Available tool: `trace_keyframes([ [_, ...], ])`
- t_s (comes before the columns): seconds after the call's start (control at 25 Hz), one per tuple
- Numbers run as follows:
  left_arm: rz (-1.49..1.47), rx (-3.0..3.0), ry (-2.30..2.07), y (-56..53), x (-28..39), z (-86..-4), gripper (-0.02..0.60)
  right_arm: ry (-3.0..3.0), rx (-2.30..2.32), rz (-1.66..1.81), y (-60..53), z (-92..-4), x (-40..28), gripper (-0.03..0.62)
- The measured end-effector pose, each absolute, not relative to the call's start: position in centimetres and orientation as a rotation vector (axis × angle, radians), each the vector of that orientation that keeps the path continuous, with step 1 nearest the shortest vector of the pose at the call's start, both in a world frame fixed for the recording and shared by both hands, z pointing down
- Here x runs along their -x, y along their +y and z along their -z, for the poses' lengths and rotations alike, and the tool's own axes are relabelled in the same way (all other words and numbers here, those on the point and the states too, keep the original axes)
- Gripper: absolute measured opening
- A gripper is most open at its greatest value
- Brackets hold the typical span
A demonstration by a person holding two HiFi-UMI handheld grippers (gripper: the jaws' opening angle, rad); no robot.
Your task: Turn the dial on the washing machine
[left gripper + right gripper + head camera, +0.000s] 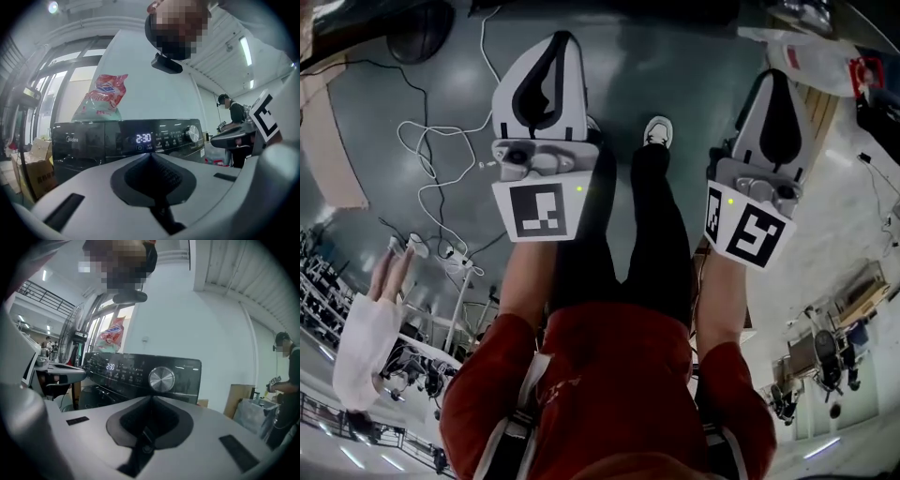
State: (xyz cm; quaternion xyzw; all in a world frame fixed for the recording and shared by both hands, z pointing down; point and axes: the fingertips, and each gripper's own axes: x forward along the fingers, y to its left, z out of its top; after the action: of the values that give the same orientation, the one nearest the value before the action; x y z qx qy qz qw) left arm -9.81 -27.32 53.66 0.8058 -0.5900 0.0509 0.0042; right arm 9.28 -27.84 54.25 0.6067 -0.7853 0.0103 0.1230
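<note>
The washing machine's black control panel [126,138] shows a lit "2:30" display [143,138] and a round silver dial [193,133] at its right end. In the right gripper view the dial [161,378] stands just above the tip of my right gripper [151,398], some way ahead and not touched. My left gripper [150,154] points at the panel below the display, also at a distance. Both grippers have their jaws closed together with nothing between them. In the head view the left gripper [555,47] and right gripper [776,80] hang over the grey floor, beside the person's legs.
A red-and-white bag [105,96] sits on top of the machine. Cardboard boxes [30,164] stand to its left. White cables [441,150] trail on the floor. A hand in a white sleeve [380,309] is at the left. A person [283,376] works at the right.
</note>
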Motion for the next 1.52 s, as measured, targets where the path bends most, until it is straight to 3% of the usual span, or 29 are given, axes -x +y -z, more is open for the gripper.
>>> trace_keyframes([
  [0.4,-0.186,-2.5,-1.806,-26.2,9.1,-61.4,0.009,-2.25,-1.766,-0.11,-26.9,-61.9,-8.6,0.018],
  [0.92,-0.22,-2.478,-1.81,-25.1,9.7,-62.0,0.009,-2.235,-1.746,-0.087,-27.2,-61.5,-7.8,0.031],
  [1.52,-0.227,-2.443,-1.794,-24.6,9.4,-62.3,0.009,-2.12,-1.819,0.182,-32.3,-53.4,-9.1,0.268],
])
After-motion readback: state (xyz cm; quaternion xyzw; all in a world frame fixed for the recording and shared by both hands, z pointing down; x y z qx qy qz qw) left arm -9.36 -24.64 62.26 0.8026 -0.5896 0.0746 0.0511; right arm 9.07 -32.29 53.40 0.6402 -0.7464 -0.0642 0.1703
